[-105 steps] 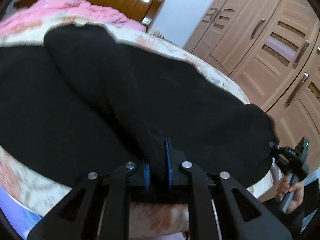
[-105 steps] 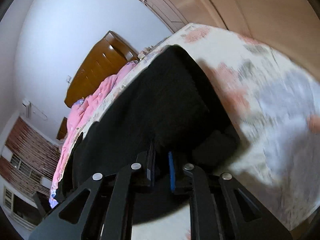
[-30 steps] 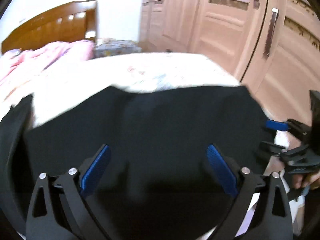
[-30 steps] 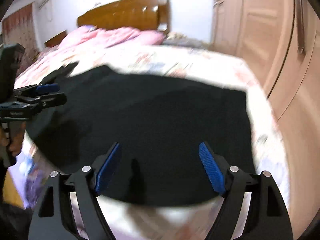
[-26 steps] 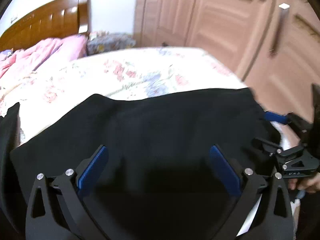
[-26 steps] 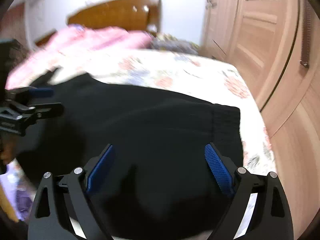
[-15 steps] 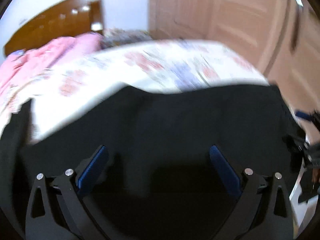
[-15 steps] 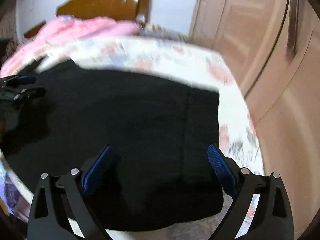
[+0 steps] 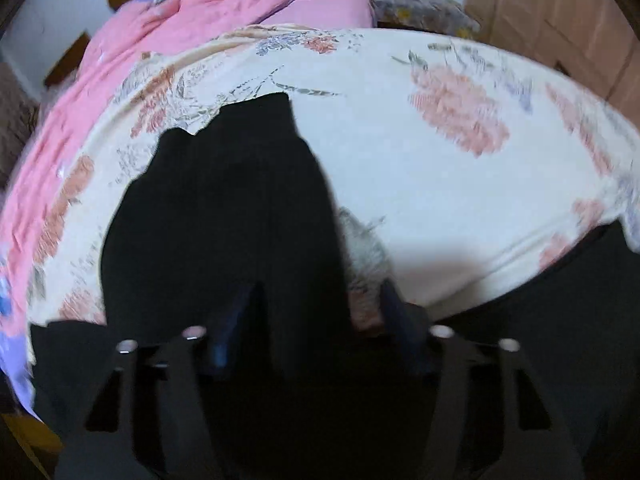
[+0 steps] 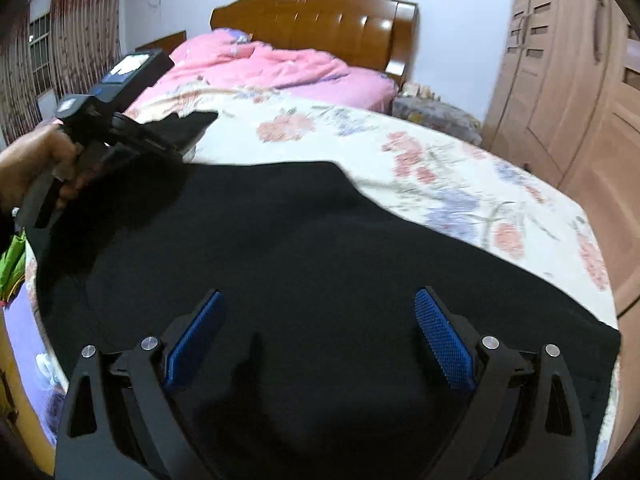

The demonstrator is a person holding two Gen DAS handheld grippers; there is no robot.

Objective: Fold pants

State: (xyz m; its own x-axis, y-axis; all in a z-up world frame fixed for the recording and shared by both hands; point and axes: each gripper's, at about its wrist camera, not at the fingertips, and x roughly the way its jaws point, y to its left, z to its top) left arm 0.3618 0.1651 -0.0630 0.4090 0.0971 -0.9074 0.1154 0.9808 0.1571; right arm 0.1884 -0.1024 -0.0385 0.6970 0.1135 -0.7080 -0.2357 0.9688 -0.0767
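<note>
Black pants (image 10: 304, 256) lie on the floral bedsheet (image 10: 440, 176), one part spread wide at the bed's near edge. In the left wrist view a pant leg (image 9: 224, 208) runs away from me across the sheet. My left gripper (image 9: 316, 312) is open, its fingers (image 9: 236, 316) straddling the near end of that leg. It also shows at the left of the right wrist view (image 10: 192, 128), over the pants' far left part. My right gripper (image 10: 316, 320) is open and empty above the middle of the spread fabric.
A pink quilt (image 10: 260, 68) lies at the head of the bed by the wooden headboard (image 10: 320, 24). Wooden wardrobe doors (image 10: 580, 80) stand close on the right. The bed's right edge (image 10: 600, 248) is near the wardrobe.
Both grippers let go of the pants and opened. The left gripper has swung left to the pant leg and narrowed a little. The right gripper stays over the spread fabric.
</note>
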